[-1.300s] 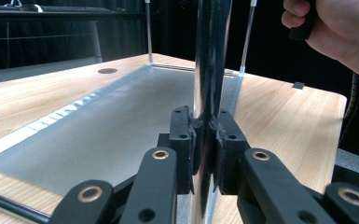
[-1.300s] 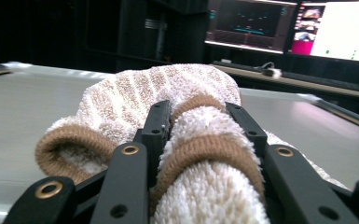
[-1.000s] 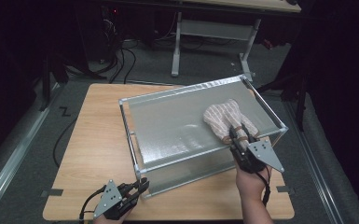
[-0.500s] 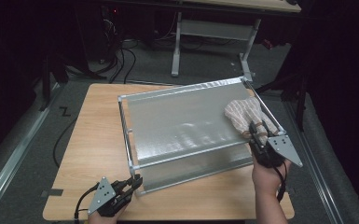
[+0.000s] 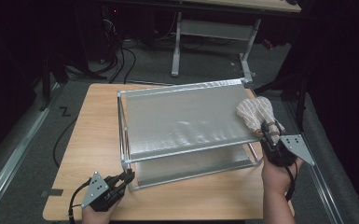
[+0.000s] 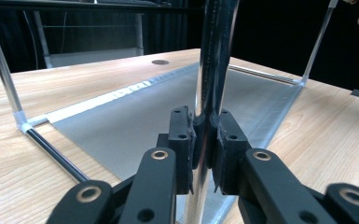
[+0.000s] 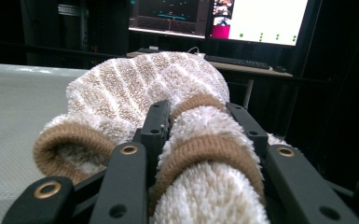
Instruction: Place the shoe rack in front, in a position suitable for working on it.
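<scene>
A metal-framed rack [image 5: 123, 130] with mesh shelves stands on the wooden table [image 5: 93, 121]. My left gripper [image 5: 127, 177] is shut on the rack's near left upright post [image 6: 214, 56], its pads [image 6: 182, 140] pressing either side of the shiny tube. A pair of fuzzy beige-and-white striped socks [image 5: 254, 112] with brown cuffs lies at the right edge of the top shelf [image 5: 186, 116]. My right gripper [image 5: 266, 133] is shut on the cuff end of one sock [image 7: 205, 140]; the other cuff [image 7: 70, 140] lies just left of the jaws.
The rack's lower mesh shelf [image 6: 135, 121] sits just above the table. Bare wood lies left of and in front of the rack. Behind the table are a desk frame [image 5: 210, 32] and floor cables [image 5: 121, 56]. Lit monitors [image 7: 256, 18] show beyond the socks.
My right gripper has carried the socks rightward across the top shelf to its right edge. The left gripper and the rack's near left corner have shifted a little to the left.
</scene>
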A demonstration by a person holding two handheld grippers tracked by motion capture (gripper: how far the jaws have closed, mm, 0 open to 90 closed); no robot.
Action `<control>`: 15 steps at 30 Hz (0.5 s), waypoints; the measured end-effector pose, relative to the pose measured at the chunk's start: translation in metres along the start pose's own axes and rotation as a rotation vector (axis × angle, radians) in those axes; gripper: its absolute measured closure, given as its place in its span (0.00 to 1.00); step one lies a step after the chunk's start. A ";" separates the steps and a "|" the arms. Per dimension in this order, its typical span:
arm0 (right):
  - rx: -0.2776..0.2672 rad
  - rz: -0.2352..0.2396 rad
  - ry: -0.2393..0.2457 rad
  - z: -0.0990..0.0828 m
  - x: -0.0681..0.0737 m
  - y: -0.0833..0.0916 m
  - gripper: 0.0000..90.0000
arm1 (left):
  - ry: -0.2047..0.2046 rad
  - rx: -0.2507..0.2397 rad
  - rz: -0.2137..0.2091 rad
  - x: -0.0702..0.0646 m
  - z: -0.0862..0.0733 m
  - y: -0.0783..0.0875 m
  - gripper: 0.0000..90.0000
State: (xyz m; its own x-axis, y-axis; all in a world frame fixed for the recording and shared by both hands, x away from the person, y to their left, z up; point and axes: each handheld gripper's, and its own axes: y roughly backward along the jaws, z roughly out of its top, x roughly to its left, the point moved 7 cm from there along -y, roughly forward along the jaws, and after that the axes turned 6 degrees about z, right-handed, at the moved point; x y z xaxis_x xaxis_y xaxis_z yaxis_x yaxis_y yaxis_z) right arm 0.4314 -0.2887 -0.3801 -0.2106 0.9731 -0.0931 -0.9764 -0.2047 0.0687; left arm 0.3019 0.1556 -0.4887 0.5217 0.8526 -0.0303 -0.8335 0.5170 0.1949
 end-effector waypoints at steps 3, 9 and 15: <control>0.000 -0.002 -0.004 0.000 0.001 0.000 0.72 | -0.003 0.001 0.005 0.001 0.000 0.000 0.88; -0.003 -0.002 -0.021 0.000 0.002 -0.001 0.73 | 0.001 0.005 0.004 0.002 0.000 0.000 0.88; 0.004 0.006 -0.021 0.000 0.007 -0.003 0.75 | 0.013 0.006 0.027 0.007 0.000 0.000 0.88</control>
State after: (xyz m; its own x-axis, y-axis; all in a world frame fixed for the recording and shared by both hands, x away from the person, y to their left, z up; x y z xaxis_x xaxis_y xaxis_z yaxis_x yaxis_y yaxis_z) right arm 0.4334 -0.2814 -0.3807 -0.2149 0.9740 -0.0716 -0.9750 -0.2097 0.0734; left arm 0.3059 0.1612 -0.4888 0.4963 0.8673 -0.0373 -0.8464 0.4930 0.2015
